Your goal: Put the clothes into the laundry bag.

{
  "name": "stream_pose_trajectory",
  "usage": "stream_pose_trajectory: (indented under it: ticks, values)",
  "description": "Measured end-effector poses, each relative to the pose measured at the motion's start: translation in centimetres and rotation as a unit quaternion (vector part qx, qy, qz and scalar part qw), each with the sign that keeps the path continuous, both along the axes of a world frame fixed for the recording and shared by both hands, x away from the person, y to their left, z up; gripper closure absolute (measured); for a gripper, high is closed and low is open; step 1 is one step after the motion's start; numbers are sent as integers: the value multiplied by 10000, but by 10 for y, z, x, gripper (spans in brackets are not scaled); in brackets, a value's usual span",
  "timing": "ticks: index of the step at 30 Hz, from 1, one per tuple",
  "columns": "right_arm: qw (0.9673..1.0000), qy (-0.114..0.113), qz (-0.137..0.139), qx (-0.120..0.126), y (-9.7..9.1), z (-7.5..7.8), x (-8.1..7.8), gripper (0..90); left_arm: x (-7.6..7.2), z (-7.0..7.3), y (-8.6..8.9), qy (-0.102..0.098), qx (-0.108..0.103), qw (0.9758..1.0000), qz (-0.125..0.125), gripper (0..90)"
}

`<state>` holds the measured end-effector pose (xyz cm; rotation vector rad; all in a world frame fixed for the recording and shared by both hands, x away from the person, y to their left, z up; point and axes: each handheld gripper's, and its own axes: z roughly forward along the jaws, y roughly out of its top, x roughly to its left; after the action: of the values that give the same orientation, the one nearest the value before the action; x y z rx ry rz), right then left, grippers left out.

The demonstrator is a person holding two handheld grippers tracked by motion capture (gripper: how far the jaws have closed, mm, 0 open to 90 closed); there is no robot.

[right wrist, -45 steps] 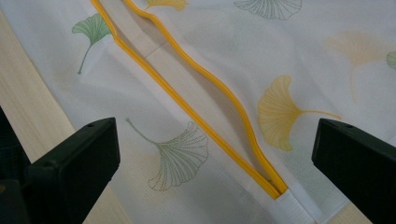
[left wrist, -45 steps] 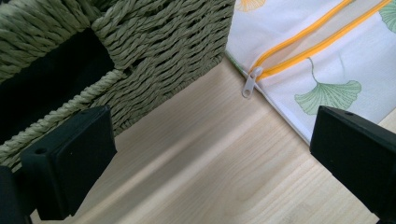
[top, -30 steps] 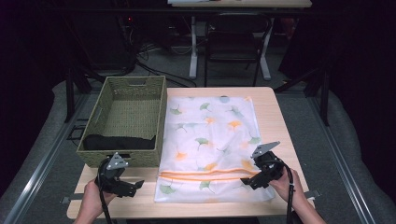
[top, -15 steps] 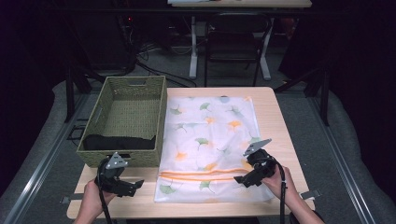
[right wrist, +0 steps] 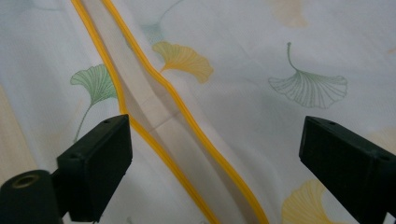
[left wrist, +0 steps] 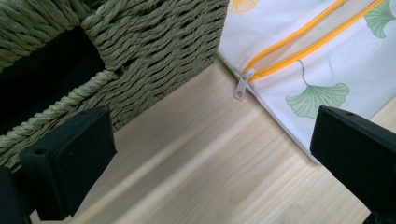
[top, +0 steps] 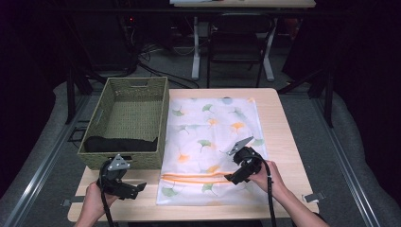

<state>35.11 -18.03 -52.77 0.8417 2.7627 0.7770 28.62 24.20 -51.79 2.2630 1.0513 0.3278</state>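
The zipped laundry bag [top: 213, 142] lies flat at centre frame, its orange zipper [top: 198, 178] running left-right just beneath the right gripper [top: 235, 178], fingers released and lately narrowing over it, while the left gripper [top: 137, 189] waits open at lower left.

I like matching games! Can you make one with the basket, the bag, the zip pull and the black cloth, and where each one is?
Things:
1. basket
2. bag
3. zip pull
4. black cloth

Places:
A. inside the basket, at its near end
B. on the table's left side
C. at the left end of the orange zip
D. spread flat, right of the basket

Pairs: 1-B, 2-D, 3-C, 4-A
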Motion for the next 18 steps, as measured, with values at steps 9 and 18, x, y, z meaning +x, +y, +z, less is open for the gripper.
stream_pose_trajectory:
  ticks: [9, 18]
  values:
    - [9994, 61, 216, -245, 25, -12, 14, 135, 1, -1, -1, 30, 29, 10000, -25, 2]
    - [9979, 91, 345, -539, 41, -21, 19, 202, 1, -3, -1, 57, 54, 10000, -20, 2]
